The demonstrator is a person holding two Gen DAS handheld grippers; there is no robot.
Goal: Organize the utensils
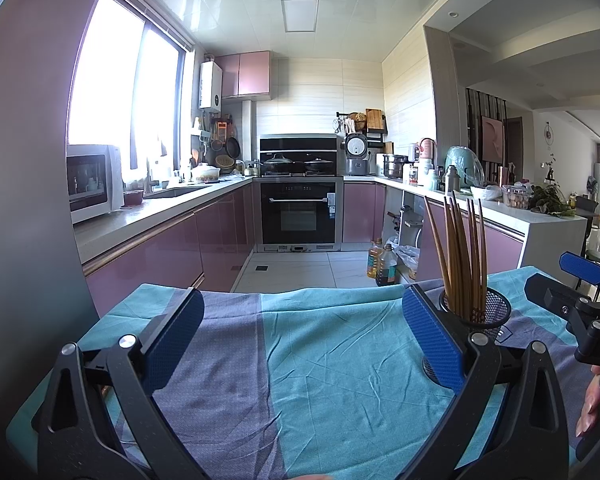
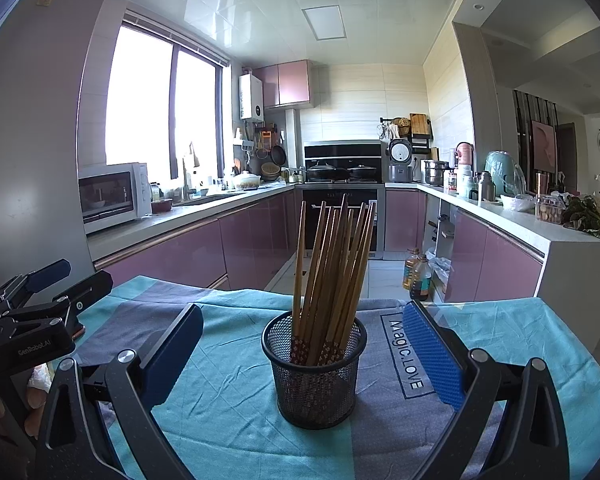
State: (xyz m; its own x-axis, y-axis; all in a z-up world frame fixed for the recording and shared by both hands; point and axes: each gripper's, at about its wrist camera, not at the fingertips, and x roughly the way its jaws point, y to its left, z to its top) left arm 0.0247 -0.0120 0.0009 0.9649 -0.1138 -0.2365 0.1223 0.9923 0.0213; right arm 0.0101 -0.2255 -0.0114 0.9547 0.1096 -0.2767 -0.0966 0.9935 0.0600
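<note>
Several brown wooden chopsticks (image 2: 332, 264) stand upright in a black mesh cup (image 2: 316, 376) on a teal and grey cloth (image 2: 228, 392). The cup sits centred between the wide-apart blue pads of my right gripper (image 2: 304, 344), which is open and holds nothing. In the left wrist view the same chopsticks (image 1: 460, 256) and mesh cup (image 1: 488, 312) stand just behind my right finger pad. My left gripper (image 1: 304, 336) is open over bare cloth (image 1: 320, 360). The right gripper's body (image 1: 580, 300) shows at the right edge.
The cloth-covered table ends a little past the cup, with tiled floor (image 2: 384, 276) and oil bottles (image 2: 418, 276) beyond. Pink kitchen cabinets, an oven (image 1: 298, 216), a microwave (image 1: 92, 180) and cluttered counters ring the room. A hand (image 1: 596, 400) holds the right gripper.
</note>
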